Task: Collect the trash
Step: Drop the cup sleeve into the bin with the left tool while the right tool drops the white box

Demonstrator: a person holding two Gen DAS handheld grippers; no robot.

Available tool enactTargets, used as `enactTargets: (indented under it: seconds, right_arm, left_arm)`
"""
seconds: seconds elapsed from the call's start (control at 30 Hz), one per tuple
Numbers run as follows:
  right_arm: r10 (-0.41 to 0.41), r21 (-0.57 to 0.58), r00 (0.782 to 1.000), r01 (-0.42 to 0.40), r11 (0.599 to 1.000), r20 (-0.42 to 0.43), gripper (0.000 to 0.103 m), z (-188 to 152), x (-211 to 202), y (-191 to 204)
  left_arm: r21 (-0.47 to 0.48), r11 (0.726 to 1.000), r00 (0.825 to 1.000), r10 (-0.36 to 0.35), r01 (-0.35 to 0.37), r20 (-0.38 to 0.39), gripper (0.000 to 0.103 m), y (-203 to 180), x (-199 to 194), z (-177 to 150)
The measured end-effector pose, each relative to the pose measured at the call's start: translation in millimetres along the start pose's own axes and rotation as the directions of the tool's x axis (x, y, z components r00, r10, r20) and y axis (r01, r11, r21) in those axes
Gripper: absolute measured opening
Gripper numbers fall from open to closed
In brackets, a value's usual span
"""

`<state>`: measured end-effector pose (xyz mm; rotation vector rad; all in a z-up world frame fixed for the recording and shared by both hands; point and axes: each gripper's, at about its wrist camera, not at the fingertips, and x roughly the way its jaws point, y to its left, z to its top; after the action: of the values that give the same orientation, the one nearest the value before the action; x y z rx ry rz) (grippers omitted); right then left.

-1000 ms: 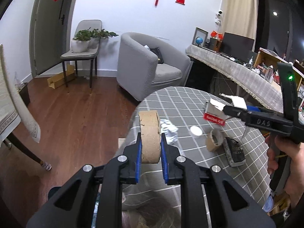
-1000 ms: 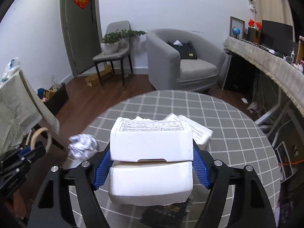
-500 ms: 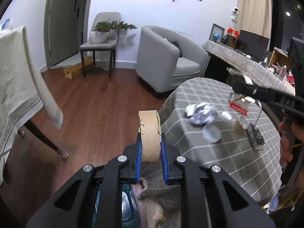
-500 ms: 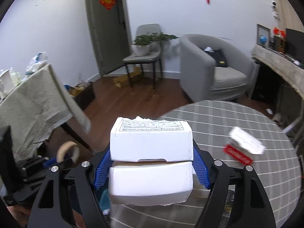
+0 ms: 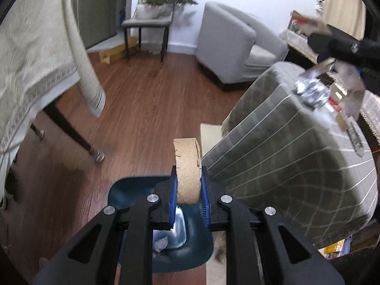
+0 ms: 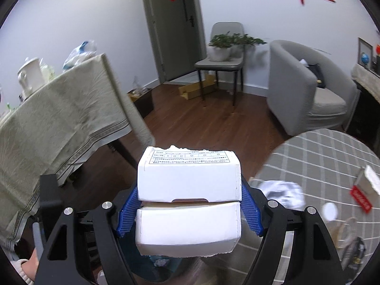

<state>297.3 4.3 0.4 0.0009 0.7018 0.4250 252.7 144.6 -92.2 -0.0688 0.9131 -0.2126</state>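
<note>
My left gripper (image 5: 188,182) is shut on a brown cardboard tape roll (image 5: 187,166), held upright above a dark blue trash bin (image 5: 128,192) on the floor. Crumpled paper (image 5: 161,244) lies inside the bin. My right gripper (image 6: 190,201) is shut on a torn white cardboard box (image 6: 188,199), whose printed label faces up. It hangs over the edge of the round table (image 6: 327,156), with the bin (image 6: 154,270) partly visible below it. A crumpled foil wad (image 5: 311,90) rests on the checked tablecloth.
A second table with a beige cloth (image 5: 40,54) stands left of the bin. A grey armchair (image 5: 235,52) and a chair holding a potted plant (image 5: 152,16) are behind. On the round table lie a red-and-white packet (image 6: 363,192), a white lid (image 6: 330,210) and a tape core (image 6: 342,235).
Both grippers have swung left, off the round table and toward the floor. The left one has dropped lower, bringing the blue bin into view beneath the tape roll. Both grips are unchanged.
</note>
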Motion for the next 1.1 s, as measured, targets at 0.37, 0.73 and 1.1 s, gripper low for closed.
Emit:
enactTargets:
  seconds: [0.37,0.73,1.1]
  right_arm:
    - [0.065,-0.033,0.993,-0.069,0.997,-0.099,0.076,-15,55,58]
    - [0.077,-0.044,0.983,-0.085,0.995,-0.165,0.076,-29,95,92]
    - [0.07,-0.042,0.97,-0.082,0.996,-0.233,0.076,-45,126,102]
  left_arm:
    - [-0.027,0.998,0.98,0.052,-0.058,-0.191,0.019,50,38,-48]
    - [-0.026,0.998,0.927,0.035,-0.048,-0.373,0.02,71,77,-102]
    - [-0.072,0.996,0.936,0.025,-0.054,-0.351,0.055,92,60,-109]
